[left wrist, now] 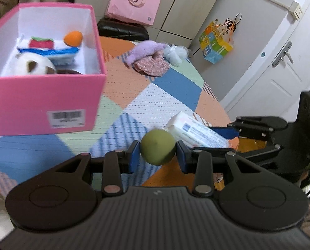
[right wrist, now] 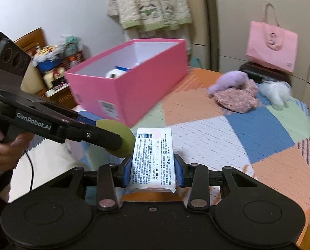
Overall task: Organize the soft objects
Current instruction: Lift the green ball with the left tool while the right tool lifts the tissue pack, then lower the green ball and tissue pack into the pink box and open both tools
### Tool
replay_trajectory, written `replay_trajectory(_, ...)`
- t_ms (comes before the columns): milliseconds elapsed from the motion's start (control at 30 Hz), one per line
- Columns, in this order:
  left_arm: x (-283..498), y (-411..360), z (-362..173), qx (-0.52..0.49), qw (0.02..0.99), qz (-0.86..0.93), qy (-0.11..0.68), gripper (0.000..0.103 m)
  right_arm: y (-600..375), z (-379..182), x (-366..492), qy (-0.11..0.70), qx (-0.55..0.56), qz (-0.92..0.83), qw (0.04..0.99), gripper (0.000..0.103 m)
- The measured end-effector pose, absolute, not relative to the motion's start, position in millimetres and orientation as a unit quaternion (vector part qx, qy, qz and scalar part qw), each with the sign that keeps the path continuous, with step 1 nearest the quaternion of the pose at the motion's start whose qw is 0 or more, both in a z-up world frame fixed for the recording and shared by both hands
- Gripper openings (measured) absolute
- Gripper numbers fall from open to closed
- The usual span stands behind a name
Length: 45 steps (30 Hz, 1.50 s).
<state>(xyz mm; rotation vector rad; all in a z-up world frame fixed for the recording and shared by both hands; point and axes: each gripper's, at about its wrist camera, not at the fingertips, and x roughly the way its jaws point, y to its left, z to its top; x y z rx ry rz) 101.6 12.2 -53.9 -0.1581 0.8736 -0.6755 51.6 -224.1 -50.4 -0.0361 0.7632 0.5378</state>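
Observation:
My left gripper [left wrist: 158, 153] is shut on a green ball [left wrist: 158, 146], held above the patchwork table. The ball [right wrist: 121, 139] and that gripper's black finger also show at the left of the right wrist view. My right gripper [right wrist: 153, 170] is shut on a white tissue pack [right wrist: 152, 158] with printed text; the pack [left wrist: 194, 129] lies just right of the ball in the left wrist view. An open pink box [left wrist: 46, 102] stands at the left and holds a panda plush [left wrist: 33, 64], an orange plush [left wrist: 72, 38], a red strawberry plush [left wrist: 41, 42] and a blue-and-white pack. The box [right wrist: 134, 87] sits farther back in the right wrist view.
A purple plush [left wrist: 142, 51], a floral cloth [left wrist: 152, 64] and a white mesh puff [left wrist: 175, 54] lie at the table's far side. A pink paper bag [left wrist: 134, 4] stands on a black stool behind. A colourful bag [left wrist: 216, 41] hangs on a white door. A hand [right wrist: 3, 150] grips the left tool.

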Motion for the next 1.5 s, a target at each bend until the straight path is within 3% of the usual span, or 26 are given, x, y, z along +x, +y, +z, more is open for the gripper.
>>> replay_trajectory(467,88.9,64.7,-5.9,-0.063,0.886,-0.291,0.356,0.037,-177.5,3.3,58.4,0.335,-0.04,0.336,0.879,0.045)
replay_trajectory(900,126.0,101.7,20.4,-0.063,0.922,-0.232,0.302,0.037,-135.7,29.9,107.1,0.3,-0.034,0.355,0.885,0.045)
replay_trajectory(1133,162.2,108.6,13.2,-0.046,0.932,-0.186,0.306,0.037,-116.1,20.9,159.1,0.326,-0.003,0.366,0.872,0.046)
replay_trajectory(1500,214.7,116.1,-11.4,0.015,0.932,-0.124,0.34,0.037,-84.3,-4.4,205.5,0.366,-0.051,0.34,0.865,0.045)
